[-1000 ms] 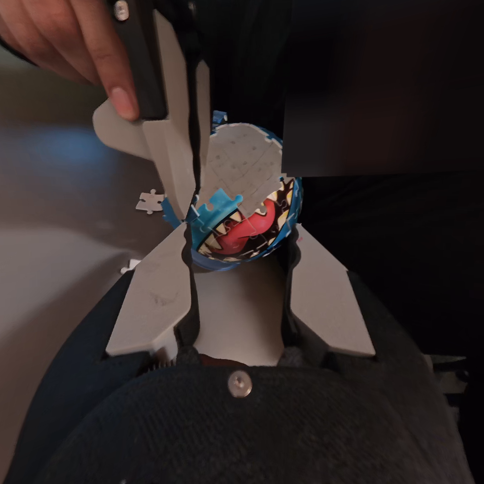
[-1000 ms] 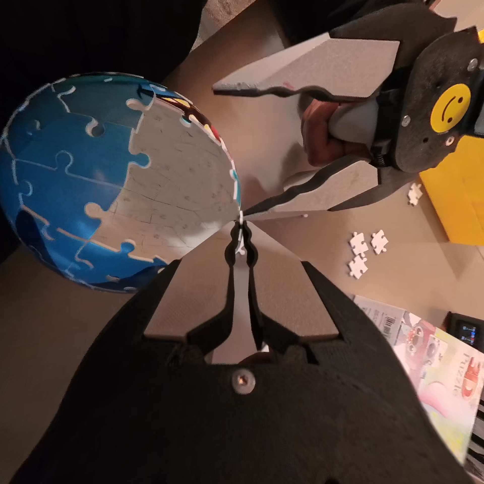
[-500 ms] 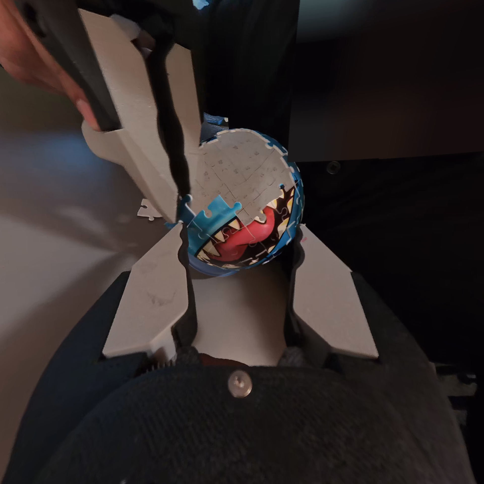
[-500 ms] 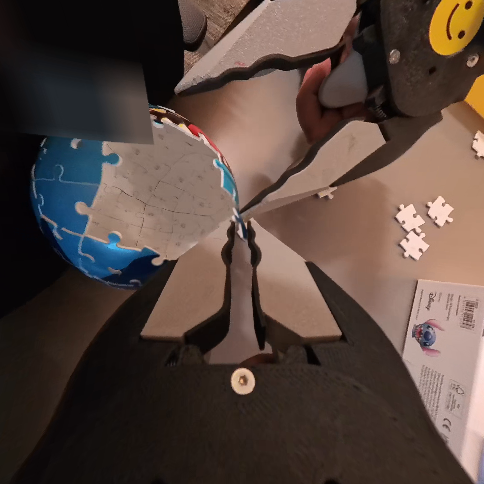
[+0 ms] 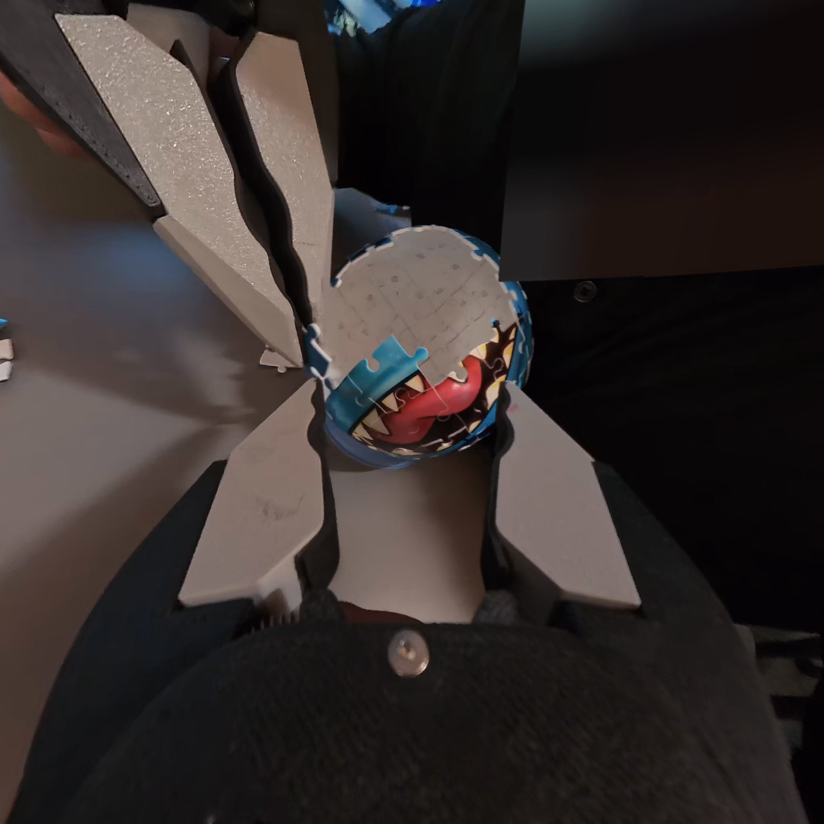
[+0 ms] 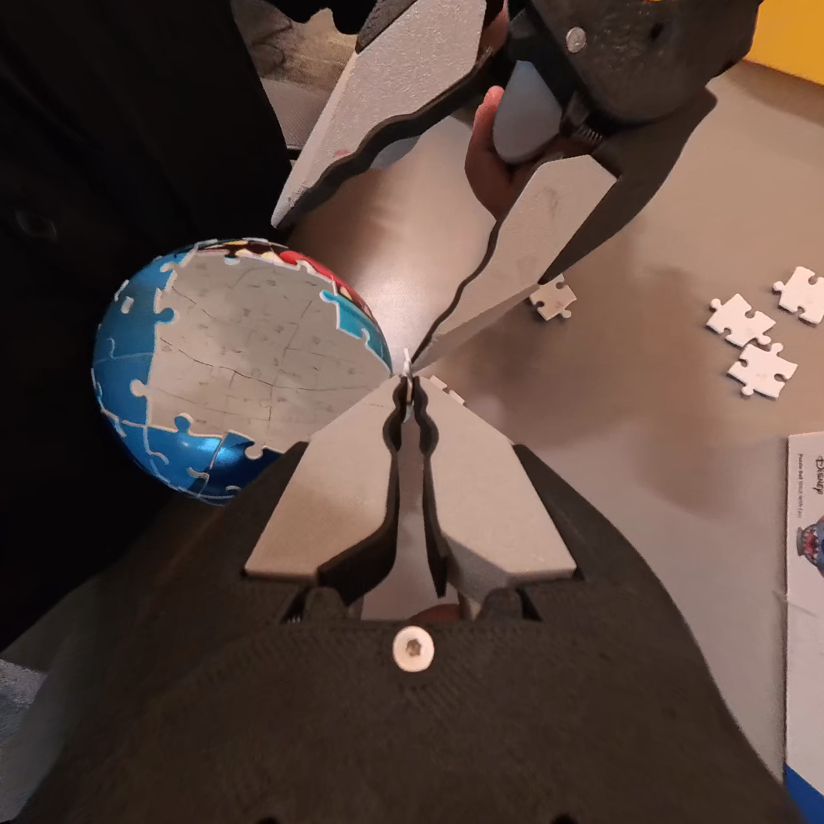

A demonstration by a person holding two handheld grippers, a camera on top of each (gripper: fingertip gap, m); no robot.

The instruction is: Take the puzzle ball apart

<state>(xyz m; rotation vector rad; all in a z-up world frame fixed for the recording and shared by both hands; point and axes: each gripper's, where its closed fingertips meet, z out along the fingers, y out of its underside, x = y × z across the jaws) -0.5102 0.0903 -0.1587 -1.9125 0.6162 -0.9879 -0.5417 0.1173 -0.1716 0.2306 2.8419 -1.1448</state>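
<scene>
The puzzle ball is blue with a red tongue and teeth. Part of its shell is gone, so its grey inner side shows. My left gripper is shut on the ball, one fingertip on each side. In the right wrist view, the ball sits left of my right gripper. That gripper is shut on a blue rim piece at the ball's open edge, seen edge-on in its own view. In the left wrist view the right gripper comes in from the upper left.
Several loose white puzzle pieces lie on the tan table, one more by the left gripper's finger. A printed box lies at the right edge. A hand holds the left gripper. A person's dark clothing is behind the ball.
My right gripper has swung lower and left while staying pinched on the rim piece, which now sticks out from the ball's edge. The ball has stayed between the left fingers.
</scene>
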